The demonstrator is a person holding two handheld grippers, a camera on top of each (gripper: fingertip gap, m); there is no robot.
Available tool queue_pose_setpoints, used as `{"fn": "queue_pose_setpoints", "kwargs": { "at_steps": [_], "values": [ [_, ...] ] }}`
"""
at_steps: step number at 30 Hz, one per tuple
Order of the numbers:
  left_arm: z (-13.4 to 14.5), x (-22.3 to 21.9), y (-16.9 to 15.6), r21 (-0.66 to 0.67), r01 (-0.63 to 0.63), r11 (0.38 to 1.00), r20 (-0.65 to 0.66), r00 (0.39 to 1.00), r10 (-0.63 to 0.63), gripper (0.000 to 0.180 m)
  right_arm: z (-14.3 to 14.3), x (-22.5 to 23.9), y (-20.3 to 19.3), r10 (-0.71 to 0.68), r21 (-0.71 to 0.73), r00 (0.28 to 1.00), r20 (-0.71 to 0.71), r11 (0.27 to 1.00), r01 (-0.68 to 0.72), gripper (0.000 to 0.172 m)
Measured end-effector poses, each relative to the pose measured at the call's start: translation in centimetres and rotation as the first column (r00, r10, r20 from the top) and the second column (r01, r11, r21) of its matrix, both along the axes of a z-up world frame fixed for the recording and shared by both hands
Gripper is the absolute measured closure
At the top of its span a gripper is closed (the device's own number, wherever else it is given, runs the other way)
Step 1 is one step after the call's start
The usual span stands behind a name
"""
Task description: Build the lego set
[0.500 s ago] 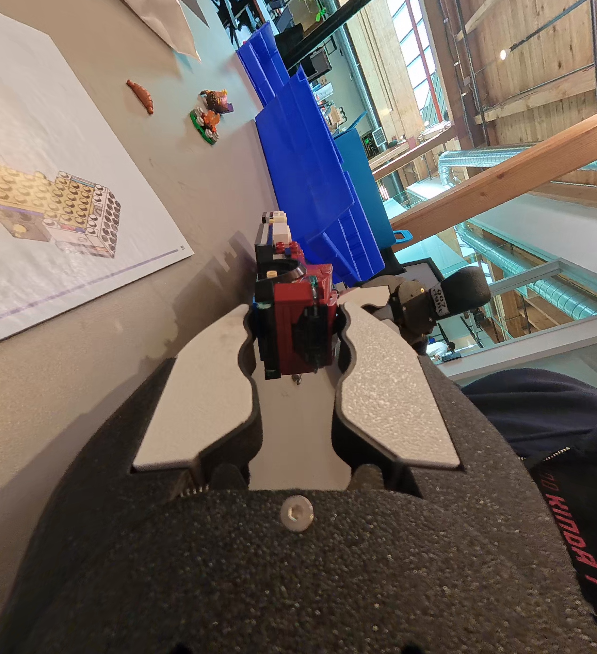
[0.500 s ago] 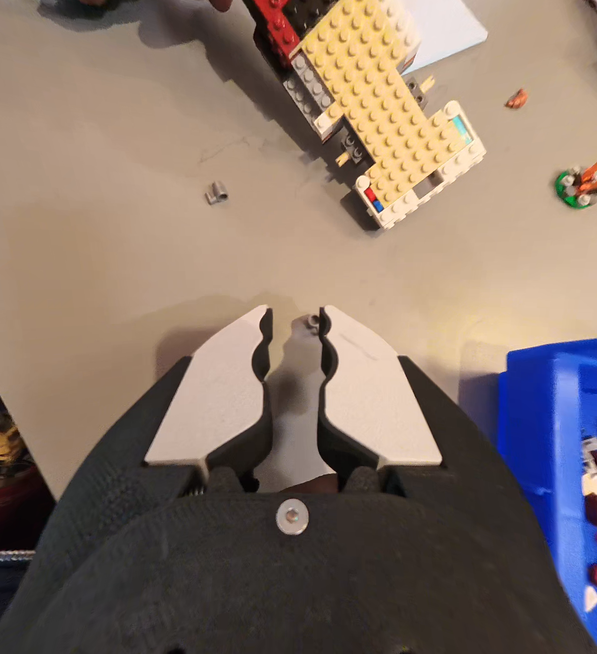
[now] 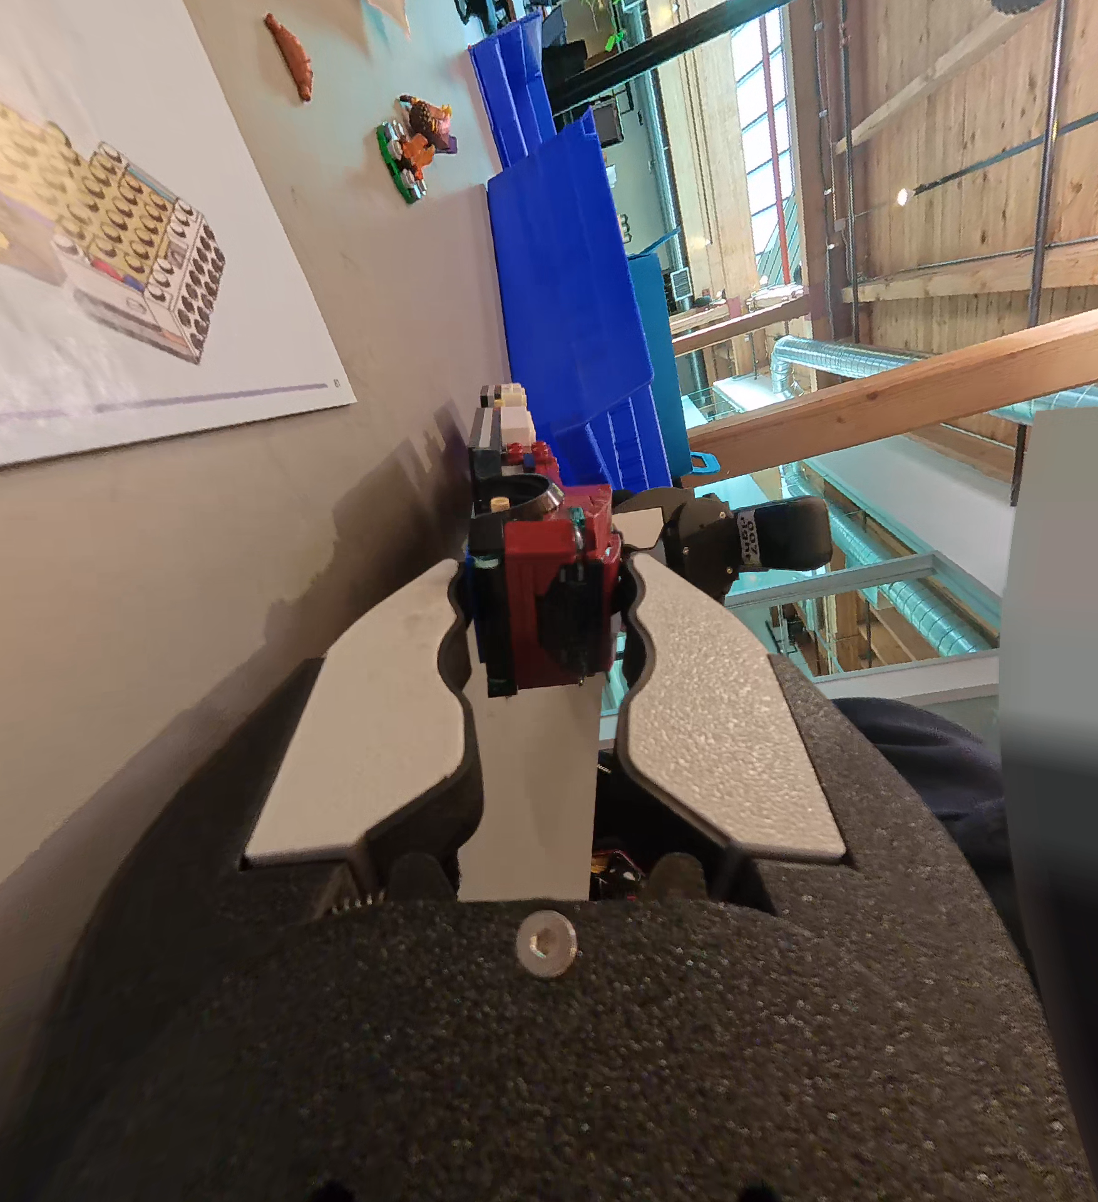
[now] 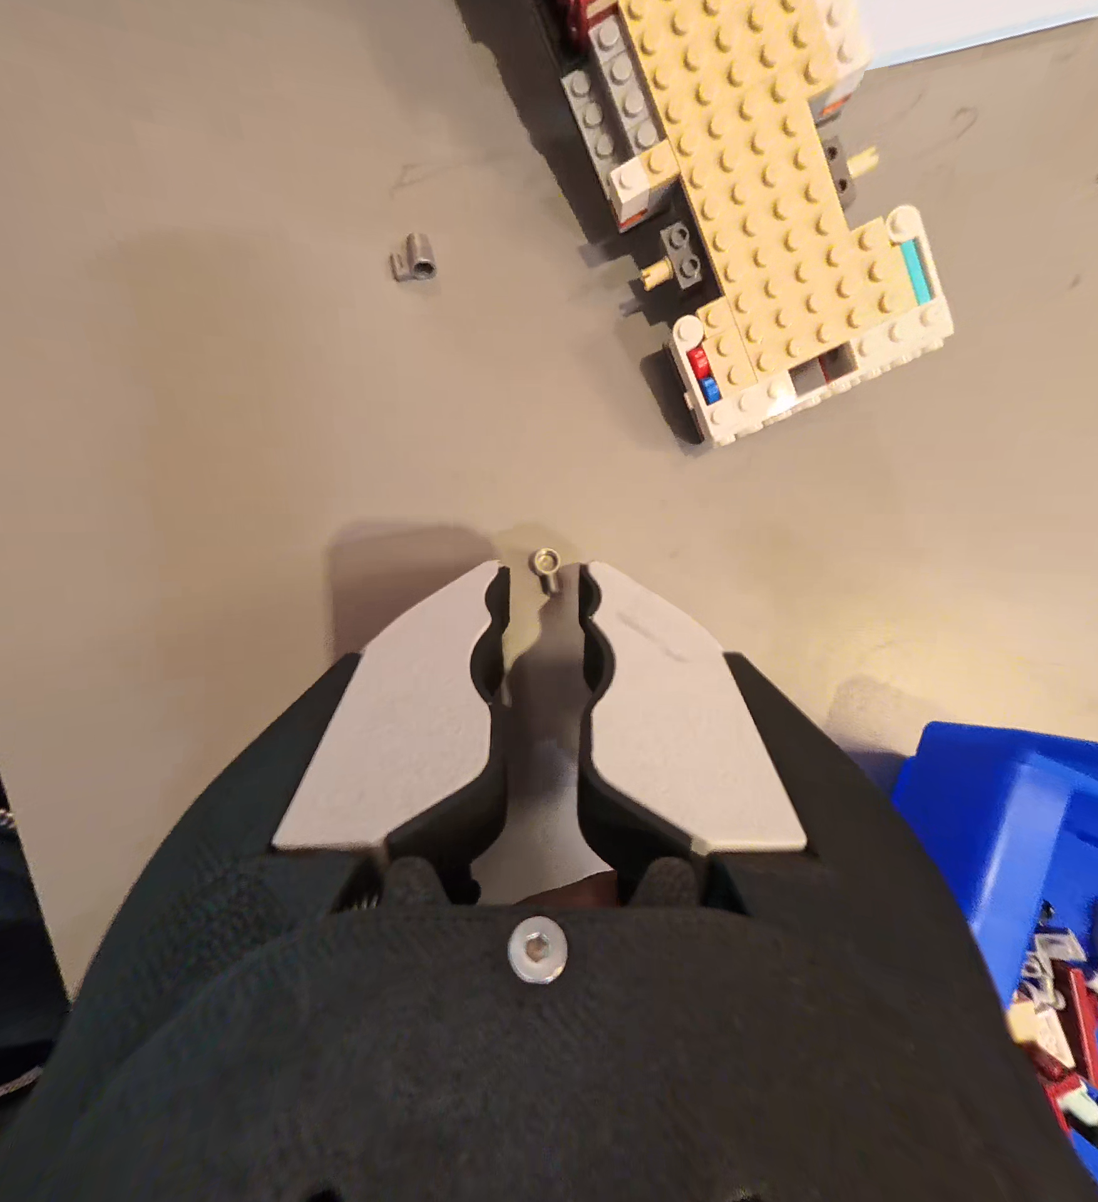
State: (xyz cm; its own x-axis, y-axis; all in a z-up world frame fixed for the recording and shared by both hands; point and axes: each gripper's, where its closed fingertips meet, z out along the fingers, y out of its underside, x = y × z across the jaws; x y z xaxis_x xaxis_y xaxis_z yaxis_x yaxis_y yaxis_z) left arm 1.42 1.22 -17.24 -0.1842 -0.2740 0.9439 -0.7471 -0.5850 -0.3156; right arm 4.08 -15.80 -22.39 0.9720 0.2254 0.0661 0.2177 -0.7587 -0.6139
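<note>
My left gripper (image 3: 546, 579) is shut on the dark red and black end of a brick model (image 3: 553, 585), with both pads against its sides. The model lies on the grey table (image 4: 208, 390). Its tan studded top (image 4: 761, 195) shows in the right wrist view. My right gripper (image 4: 543, 572) is open just above the table. A small grey pin piece (image 4: 546, 569) stands between its fingertips with a gap on each side. The right gripper's black body (image 3: 715, 540) also shows in the left wrist view, just beyond the model.
A small grey connector piece (image 4: 415, 267) lies on the table to the left. A blue bin (image 4: 1021, 878) of loose bricks stands at the right. Blue bins (image 3: 566, 293), an instruction sheet (image 3: 110, 293), a brown piece (image 3: 293, 58) and a green plate with figures (image 3: 410, 149) lie beyond.
My right gripper has moved closer to the table and its jaws have narrowed around the small grey pin without touching it. My left gripper keeps its hold on the model.
</note>
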Motion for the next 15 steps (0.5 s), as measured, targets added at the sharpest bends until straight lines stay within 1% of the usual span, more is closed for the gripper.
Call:
{"fn": "queue_pose_setpoints", "kwargs": {
  "at_steps": [5, 9, 12, 15],
  "values": [
    [-0.2, 0.0, -0.3, -0.051, -0.01, 0.999, -0.036, 0.999, 0.008, 0.136, -0.3, 0.1, 0.3, 0.009, -0.005, 1.0, -0.005, 1.0, -0.009, 0.164],
    [-0.4, 0.1, -0.5, -0.104, -0.023, 0.994, -0.067, 0.998, 0.016, 0.137, 0.1, 0.2, 0.7, 0.003, 0.03, 1.0, 0.001, 1.0, -0.003, 0.164],
    [-0.6, 0.2, -0.5, -0.139, -0.043, 0.989, -0.091, 0.995, 0.031, 0.137, 1.8, -0.1, 1.6, 0.0, 0.099, 1.0, -0.001, 0.995, 0.0, 0.164],
    [-0.6, 0.3, -0.4, -0.151, -0.064, 0.986, -0.098, 0.994, 0.05, 0.137, 4.9, -1.1, 3.6, 0.028, 0.218, 0.999, -0.021, 0.976, -0.023, 0.164]
  ]
}}
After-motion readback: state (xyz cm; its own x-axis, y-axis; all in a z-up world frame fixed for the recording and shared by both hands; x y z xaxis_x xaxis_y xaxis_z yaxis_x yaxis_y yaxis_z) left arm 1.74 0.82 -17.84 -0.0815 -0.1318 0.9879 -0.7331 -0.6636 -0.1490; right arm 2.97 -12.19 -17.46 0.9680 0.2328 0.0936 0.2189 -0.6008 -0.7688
